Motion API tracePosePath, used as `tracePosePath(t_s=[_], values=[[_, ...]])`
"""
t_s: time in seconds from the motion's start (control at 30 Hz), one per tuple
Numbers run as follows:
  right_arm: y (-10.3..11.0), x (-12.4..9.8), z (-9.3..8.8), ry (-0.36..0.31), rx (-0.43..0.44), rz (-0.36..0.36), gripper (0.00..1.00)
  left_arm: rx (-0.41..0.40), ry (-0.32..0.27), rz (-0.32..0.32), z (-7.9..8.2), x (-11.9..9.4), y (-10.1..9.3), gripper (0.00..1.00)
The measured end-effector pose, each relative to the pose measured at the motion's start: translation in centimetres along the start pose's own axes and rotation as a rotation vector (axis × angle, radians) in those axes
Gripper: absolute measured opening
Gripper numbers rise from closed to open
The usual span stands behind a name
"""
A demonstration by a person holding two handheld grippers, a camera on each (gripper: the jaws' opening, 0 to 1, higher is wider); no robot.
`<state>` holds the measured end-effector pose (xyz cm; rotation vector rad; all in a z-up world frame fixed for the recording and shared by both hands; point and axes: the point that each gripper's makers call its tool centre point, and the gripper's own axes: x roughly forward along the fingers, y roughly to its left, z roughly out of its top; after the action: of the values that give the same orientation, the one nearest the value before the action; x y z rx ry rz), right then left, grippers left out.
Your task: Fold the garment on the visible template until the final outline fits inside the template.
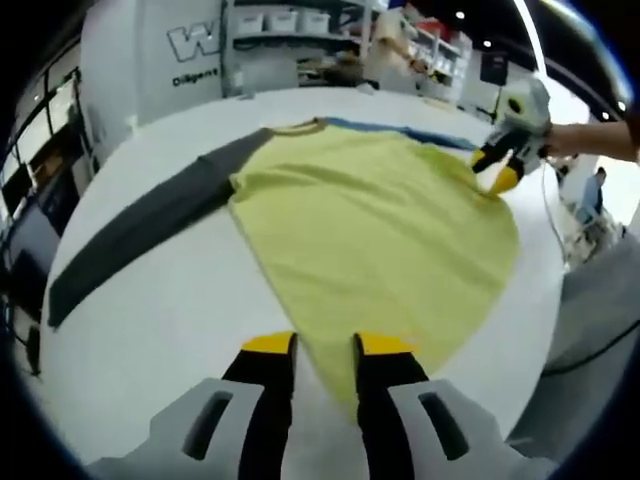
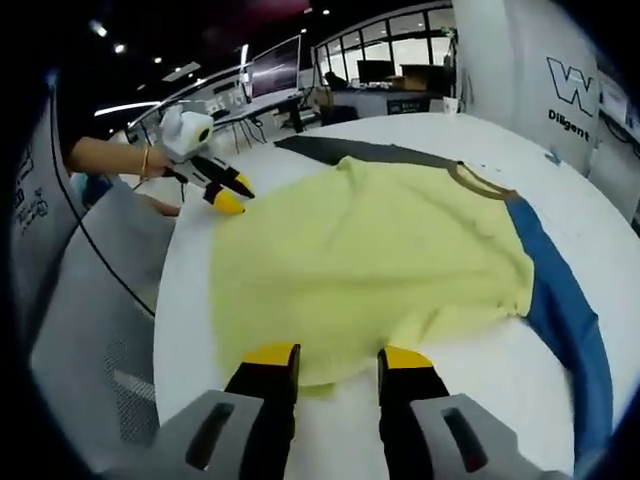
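table [image 1: 180, 310]: bare white beside garment [image 1: 370, 230] | far edge: shelves [image 1: 290, 40] | right edge: chair [image 2: 95, 300]

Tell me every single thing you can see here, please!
Shirt: one, yellow body, lying flat on the table.
Grey sleeve: one, dark grey, stretched out flat on the table, away from the body.
Blue sleeve: one, blue, lying along the body's other side.
Collar: one, brownish trim at the neck.
Table: one, white, under the shirt.
Shelves with bins: background, behind the table.
Monitors: several, dark, at the back of the room.
Left claw: yellow tips, open, at the shirt's hem.
Right claw: yellow tips, open, at the shirt's edge.
Person's hand: holding the left claw.
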<state>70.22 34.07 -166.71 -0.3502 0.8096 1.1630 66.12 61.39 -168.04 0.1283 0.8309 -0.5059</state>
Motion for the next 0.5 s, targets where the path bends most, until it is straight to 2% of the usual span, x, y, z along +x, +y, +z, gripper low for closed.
tracePosePath(t_s=[0.13, 0.3, 0.5], values=[[0.2, 0.2, 0.3, 0.000, -0.011, -0.013, 0.24, 0.000, -0.001, 0.000, -0.1, 0.0, 0.1, 0.10], [0.2, 1.5, 1.3, 0.011, 0.031, -0.014, 0.02, 0.002, -0.002, -0.003, 0.0, 0.0, 0.1, 0.07], [0.3, 2.4, 3.7, -0.002, 0.032, -0.014, 0.00, -0.002, -0.006, -0.007, -0.1, 0.1, 0.5, 0.05]])
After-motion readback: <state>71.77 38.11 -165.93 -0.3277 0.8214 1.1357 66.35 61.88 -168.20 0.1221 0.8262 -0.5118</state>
